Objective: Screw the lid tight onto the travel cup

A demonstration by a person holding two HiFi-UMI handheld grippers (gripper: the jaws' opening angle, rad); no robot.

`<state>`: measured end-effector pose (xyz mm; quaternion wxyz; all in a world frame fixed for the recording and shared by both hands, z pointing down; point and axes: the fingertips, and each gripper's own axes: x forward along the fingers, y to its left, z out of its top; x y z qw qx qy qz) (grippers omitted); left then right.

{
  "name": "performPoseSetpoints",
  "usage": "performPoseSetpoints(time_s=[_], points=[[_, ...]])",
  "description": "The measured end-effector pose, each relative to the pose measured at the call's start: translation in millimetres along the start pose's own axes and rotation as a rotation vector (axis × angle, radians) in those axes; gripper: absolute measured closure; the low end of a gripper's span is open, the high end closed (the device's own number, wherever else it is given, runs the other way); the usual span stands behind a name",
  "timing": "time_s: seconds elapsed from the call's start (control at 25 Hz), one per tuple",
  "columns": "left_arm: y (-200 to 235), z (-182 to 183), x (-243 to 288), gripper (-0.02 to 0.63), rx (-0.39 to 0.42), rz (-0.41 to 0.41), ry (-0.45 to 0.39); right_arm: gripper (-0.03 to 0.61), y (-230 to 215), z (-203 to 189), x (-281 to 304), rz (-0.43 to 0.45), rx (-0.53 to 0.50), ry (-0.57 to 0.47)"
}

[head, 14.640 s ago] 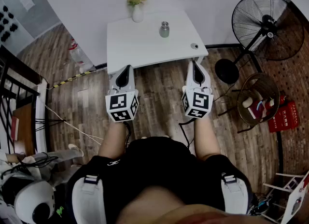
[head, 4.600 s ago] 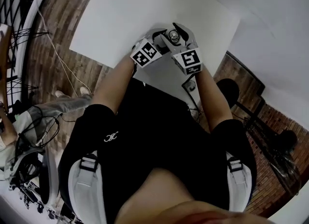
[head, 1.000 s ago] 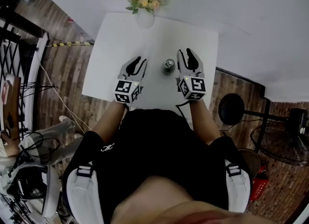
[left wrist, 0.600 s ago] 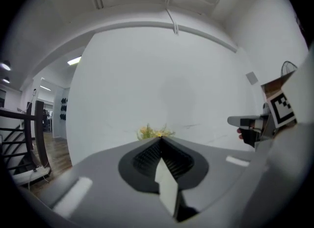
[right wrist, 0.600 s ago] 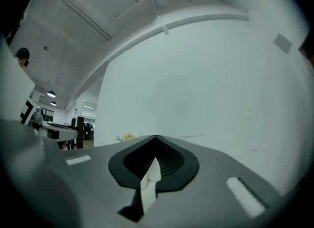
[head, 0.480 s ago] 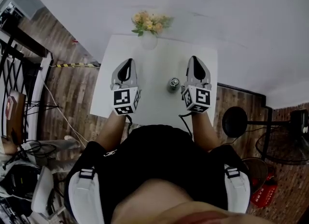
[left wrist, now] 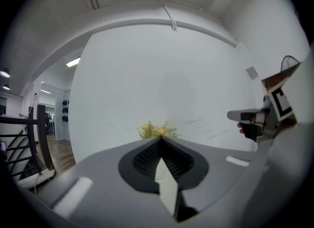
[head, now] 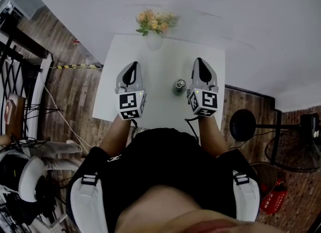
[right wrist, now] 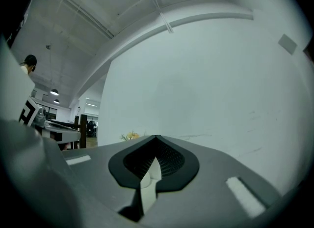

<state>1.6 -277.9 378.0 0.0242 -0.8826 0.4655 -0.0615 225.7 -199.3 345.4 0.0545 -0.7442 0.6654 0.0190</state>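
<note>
Both my handheld grey two-jaw grippers, left gripper (head: 133, 66) and right gripper (head: 201, 62), are closed and empty above a white rectangular table (head: 160, 59).
The small silver metal travel cup (head: 179, 85) stands on the table between them, just left of my right gripper, untouched. It is too small to tell how its lid sits. Neither gripper view shows it; past my left jaws only yellow flowers (left wrist: 156, 129) peek out.

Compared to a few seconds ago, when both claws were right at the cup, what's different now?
Both claws let go of the travel cup and drew apart. The left claw and the right claw then closed, and now they are shut and empty, one on each side of the cup. The cup still stands on the white table, and the flower vase is still at the far edge.
</note>
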Motion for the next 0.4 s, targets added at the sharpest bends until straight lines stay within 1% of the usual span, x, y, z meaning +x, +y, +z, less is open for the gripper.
performPoseSetpoints(time_s=[0.12,0.4], points=[[-8,0,1,0.558,0.028,-0.01,0.0,0.575,2,-2,1,0.01,-0.003,0.006],[-22,5,-2,0.558,0.021,-0.033,-0.001,0.575,3,-3,-1,0.014,0.007,0.009]])
